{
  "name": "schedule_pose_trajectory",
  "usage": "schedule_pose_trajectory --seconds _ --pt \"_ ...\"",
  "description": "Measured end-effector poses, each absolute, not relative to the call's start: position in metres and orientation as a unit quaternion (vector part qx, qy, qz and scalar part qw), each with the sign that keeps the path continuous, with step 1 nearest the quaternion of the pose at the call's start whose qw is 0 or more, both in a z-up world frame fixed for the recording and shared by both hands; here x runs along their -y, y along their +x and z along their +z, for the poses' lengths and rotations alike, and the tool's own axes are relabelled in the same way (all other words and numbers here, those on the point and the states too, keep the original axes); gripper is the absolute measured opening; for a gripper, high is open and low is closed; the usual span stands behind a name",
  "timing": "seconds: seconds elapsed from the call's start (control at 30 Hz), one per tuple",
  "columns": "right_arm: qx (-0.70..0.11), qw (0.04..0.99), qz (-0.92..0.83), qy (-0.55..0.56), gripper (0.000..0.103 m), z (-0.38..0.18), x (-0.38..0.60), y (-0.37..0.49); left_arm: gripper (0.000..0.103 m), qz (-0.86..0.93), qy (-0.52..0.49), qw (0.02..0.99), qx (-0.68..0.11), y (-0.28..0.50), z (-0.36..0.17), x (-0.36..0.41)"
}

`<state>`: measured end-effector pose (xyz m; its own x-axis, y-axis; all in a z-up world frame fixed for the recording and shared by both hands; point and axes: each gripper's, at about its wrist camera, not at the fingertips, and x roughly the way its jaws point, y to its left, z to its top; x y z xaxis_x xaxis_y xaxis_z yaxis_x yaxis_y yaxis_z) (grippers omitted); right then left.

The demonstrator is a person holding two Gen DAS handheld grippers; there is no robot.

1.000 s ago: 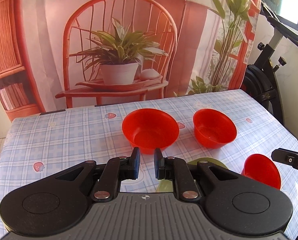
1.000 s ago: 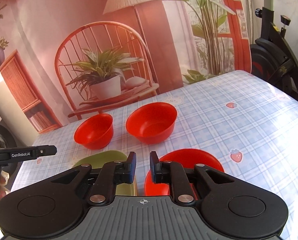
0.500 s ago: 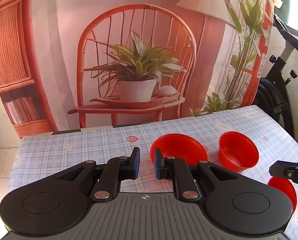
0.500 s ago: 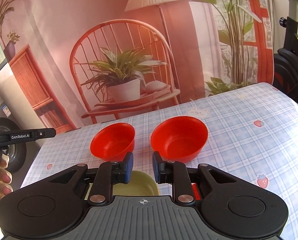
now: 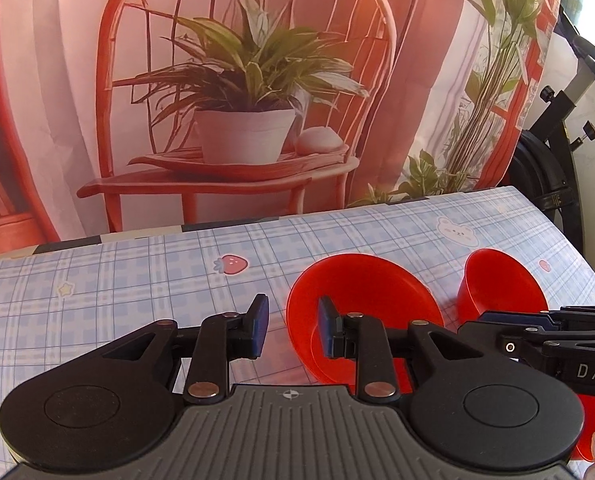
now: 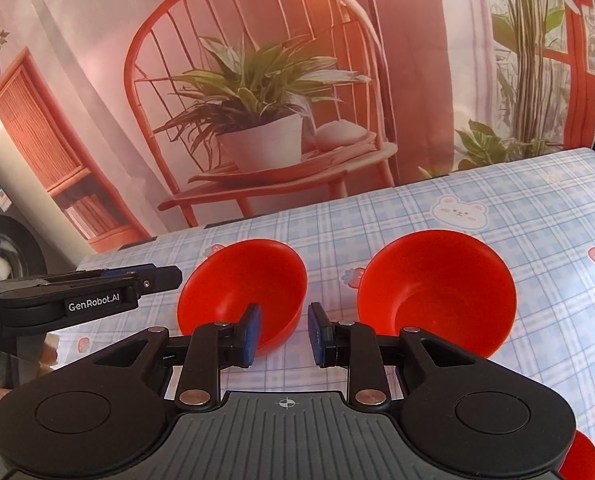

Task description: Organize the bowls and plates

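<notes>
Two red bowls stand on the blue checked tablecloth [image 5: 137, 292]. In the left wrist view the wider bowl [image 5: 369, 300] lies just ahead of my right fingertip and the smaller bowl [image 5: 501, 284] is to its right. My left gripper [image 5: 291, 330] is open and empty, its left finger over bare cloth. In the right wrist view the smaller bowl [image 6: 245, 284] is ahead left and the wider bowl [image 6: 437, 292] ahead right. My right gripper [image 6: 283, 334] is open and empty, aimed at the gap between them. A third red bowl's edge [image 6: 585, 460] shows at bottom right.
A printed backdrop of a chair and plant [image 5: 249, 120] hangs behind the table's far edge. An exercise bike [image 5: 553, 168] stands at the right. The right gripper's body [image 5: 549, 344] crosses the left wrist view; the left gripper's body [image 6: 77, 296] crosses the right wrist view.
Both grippers have moved forward and lower toward the two bowls and their jaws have opened wider. The green plate has dropped out of both views.
</notes>
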<state>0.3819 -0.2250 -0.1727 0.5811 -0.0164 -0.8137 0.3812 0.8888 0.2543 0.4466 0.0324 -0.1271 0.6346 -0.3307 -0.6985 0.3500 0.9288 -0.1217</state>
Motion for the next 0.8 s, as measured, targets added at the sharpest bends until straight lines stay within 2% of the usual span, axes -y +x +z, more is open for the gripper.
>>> schedule_pose_trajectory --seconds 0.4,0.53,0.6,0.8 --pt "-0.487 0.834 -0.125 0.226 0.025 -0.210 0.229 0.419 0.028 -0.207 -0.023 0.884 -0.419 0.471 -0.159 -0.040" --pt "-0.489 0.832 -0.122 0.232 0.017 -0.211 0.229 0.421 0.012 -0.199 -0.036 0.885 -0.420 0.469 -0.160 -0.042" --pt "-0.486 0.832 -0.121 0.238 0.011 -0.210 0.230 0.421 0.007 -0.195 -0.034 0.887 -0.416 0.466 -0.157 -0.042" --pt "-0.472 0.835 -0.117 0.256 0.010 -0.195 0.228 0.410 0.007 -0.186 -0.036 0.892 -0.411 0.455 -0.135 -0.043"
